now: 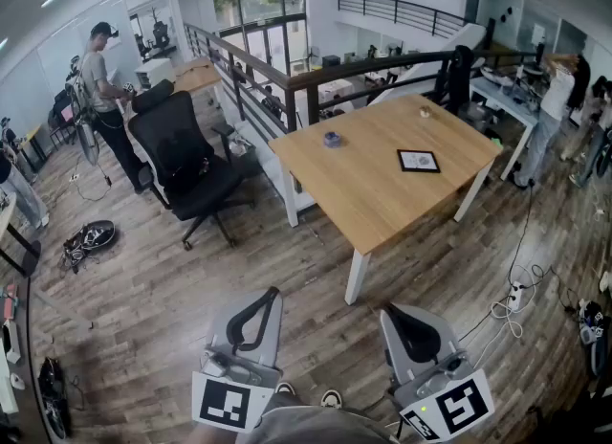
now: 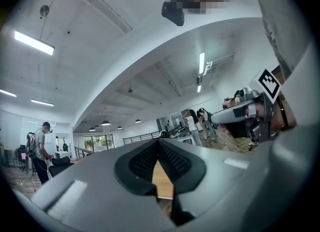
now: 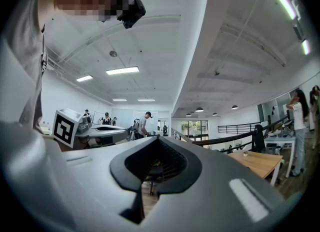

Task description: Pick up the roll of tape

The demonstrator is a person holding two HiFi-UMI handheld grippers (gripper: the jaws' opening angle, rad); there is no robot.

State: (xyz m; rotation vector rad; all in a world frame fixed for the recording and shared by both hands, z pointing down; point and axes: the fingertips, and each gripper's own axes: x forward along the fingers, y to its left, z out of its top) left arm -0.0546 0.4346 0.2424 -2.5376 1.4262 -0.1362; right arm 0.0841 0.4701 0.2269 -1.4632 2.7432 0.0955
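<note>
Wood-plank flooring runs through an open office loft, and a light wooden table [image 1: 382,203] is seen at its middle. A small bluish round thing [image 1: 332,139], judged to be the roll of tape (it is too small to be made out for certain), lies on the table near its far left edge. A dark flat tablet [image 1: 418,160] lies well apart from it toward the right. A black office chair [image 1: 186,169] stands on the floor to the left of the table.

The 2 grippers are held low and level at the near edge of the head view, far short of the table. The left gripper [image 1: 273,295] is closed with its tips meeting and nothing between them; only a strip of tabletop is seen through the gap behind the tips. The right gripper [image 1: 387,314] is likewise closed and empty.

The approach is judged to be barely begun. Before any grasp, the table must be reached, 1 gripper must be opened wider than the roll, and its jaws must be brought down around the roll.
</note>
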